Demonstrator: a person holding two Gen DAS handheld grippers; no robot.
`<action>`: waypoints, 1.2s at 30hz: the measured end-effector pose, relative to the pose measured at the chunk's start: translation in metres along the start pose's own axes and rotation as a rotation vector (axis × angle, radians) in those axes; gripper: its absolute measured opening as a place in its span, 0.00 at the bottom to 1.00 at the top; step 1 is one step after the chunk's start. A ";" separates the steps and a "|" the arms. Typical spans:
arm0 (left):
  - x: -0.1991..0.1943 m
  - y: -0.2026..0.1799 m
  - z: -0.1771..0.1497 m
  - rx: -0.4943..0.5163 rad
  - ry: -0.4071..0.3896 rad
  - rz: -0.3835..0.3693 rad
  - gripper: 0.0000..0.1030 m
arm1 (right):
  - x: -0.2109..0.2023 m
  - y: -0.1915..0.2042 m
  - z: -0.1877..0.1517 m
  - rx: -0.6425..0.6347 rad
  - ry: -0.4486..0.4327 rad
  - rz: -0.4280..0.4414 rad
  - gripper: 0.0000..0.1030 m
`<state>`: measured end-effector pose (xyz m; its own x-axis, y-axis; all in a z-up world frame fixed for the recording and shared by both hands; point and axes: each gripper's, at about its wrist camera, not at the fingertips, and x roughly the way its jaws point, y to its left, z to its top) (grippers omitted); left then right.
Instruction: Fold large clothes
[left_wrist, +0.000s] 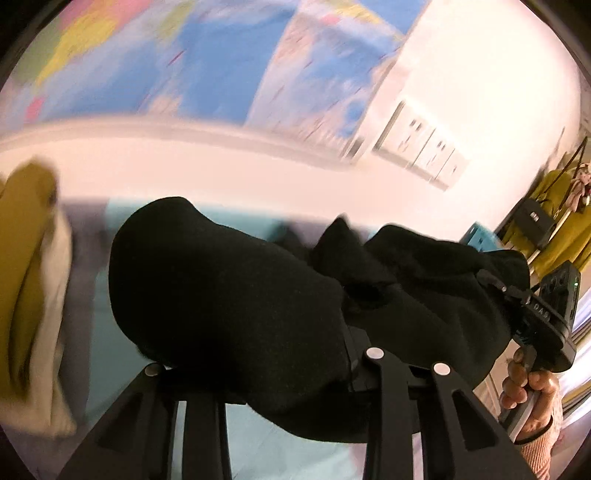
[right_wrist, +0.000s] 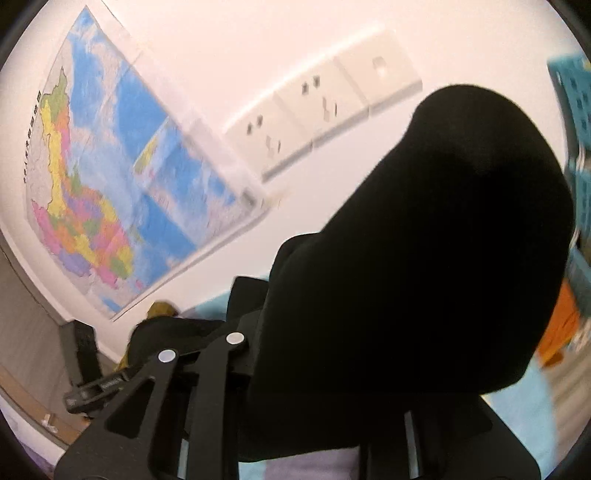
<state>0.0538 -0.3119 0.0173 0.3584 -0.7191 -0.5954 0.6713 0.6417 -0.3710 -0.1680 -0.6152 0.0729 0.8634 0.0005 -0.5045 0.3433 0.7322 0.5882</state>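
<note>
Holding the black garment up in the air between both grippers, so we're early or mid-task at best, with no finished fold visible.

Left gripper: fingers buried under black cloth that drapes over them. Looks clamped on the garment, judging by how the fabric bunches at the finger roots, but the tips are hidden.

Right gripper: same story. Cloth mounds over the fingers and fills the right half of that view. We read it as clamped on the garment; tips not visible.

In the left view the right hand shows at the far right, holding its gripper handle, and the garment spans from there across to us. So the piece is stretched between the two grips, sagging in the middle.

Below it: a teal surface, likely where it gets laid down. Yellow and white cloth lies at the left edge, state unclear through blur.

Behind: wall with a map and sockets.

Left to do, as we judge it: lay flat, smooth, make every fold. Both views are motion-blurred, so fabric edges and which part we hold cannot be told.
</note>
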 end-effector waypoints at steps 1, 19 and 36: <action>0.003 -0.010 0.012 0.012 -0.026 -0.012 0.30 | -0.003 -0.003 0.015 -0.022 -0.022 -0.003 0.22; 0.150 -0.057 -0.032 0.104 0.134 -0.072 0.37 | 0.023 -0.211 -0.019 0.331 0.089 -0.048 0.30; 0.121 -0.029 -0.030 0.008 0.179 -0.122 0.57 | 0.001 -0.213 -0.040 0.465 0.115 -0.011 0.71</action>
<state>0.0584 -0.4092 -0.0658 0.1533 -0.7320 -0.6638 0.7077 0.5501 -0.4433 -0.2551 -0.7437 -0.0782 0.8213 0.0885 -0.5636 0.5042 0.3498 0.7896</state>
